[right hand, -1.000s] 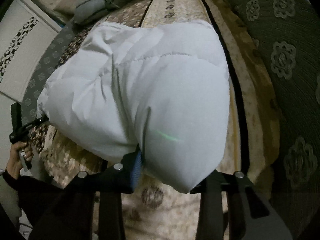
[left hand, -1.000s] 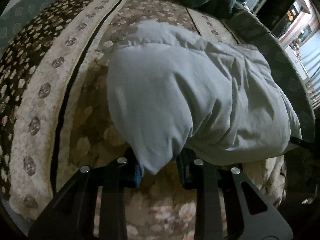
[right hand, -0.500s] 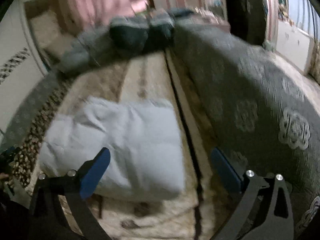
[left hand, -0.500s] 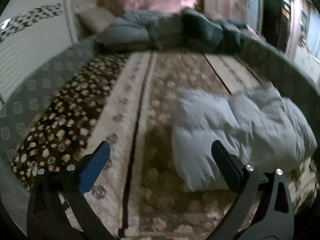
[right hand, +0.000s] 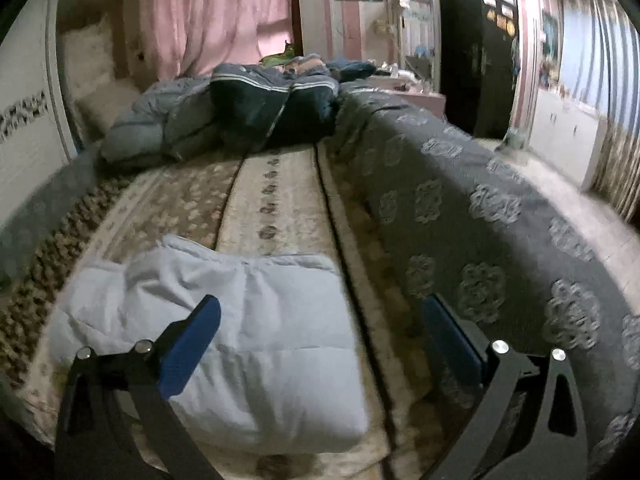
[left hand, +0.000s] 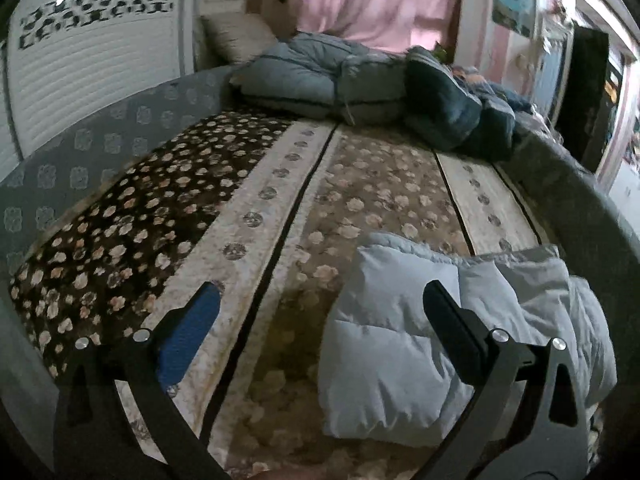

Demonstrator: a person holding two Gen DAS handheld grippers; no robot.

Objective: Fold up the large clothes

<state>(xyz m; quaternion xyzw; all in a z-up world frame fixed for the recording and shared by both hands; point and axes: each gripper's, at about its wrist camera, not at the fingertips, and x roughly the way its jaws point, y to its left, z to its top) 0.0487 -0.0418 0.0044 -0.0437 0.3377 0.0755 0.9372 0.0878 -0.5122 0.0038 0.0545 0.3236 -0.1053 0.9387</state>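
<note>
A pale blue puffy coat (left hand: 404,344) lies folded into a thick bundle near the front edge of the bed's flowered blanket (left hand: 360,184). My left gripper (left hand: 320,320) hovers open above the bed, its right finger over the bundle's left part, nothing between the pads. In the right wrist view the same folded coat (right hand: 264,344) sits at lower left. My right gripper (right hand: 320,324) hangs open above it, with the left finger over the coat and the right finger over the grey bedspread (right hand: 480,216). Neither gripper touches the coat.
More puffy garments are piled at the head of the bed: a grey-blue one (left hand: 320,76) and a dark navy one (left hand: 448,108). A white slatted panel (left hand: 80,76) stands left, pink curtains (right hand: 216,16) behind, a dark cabinet (right hand: 476,40) and open floor at right.
Both grippers let go of the coat's folded edge, opened wide, rose and tilted up. The coat now lies as a bundle on the bed below them.
</note>
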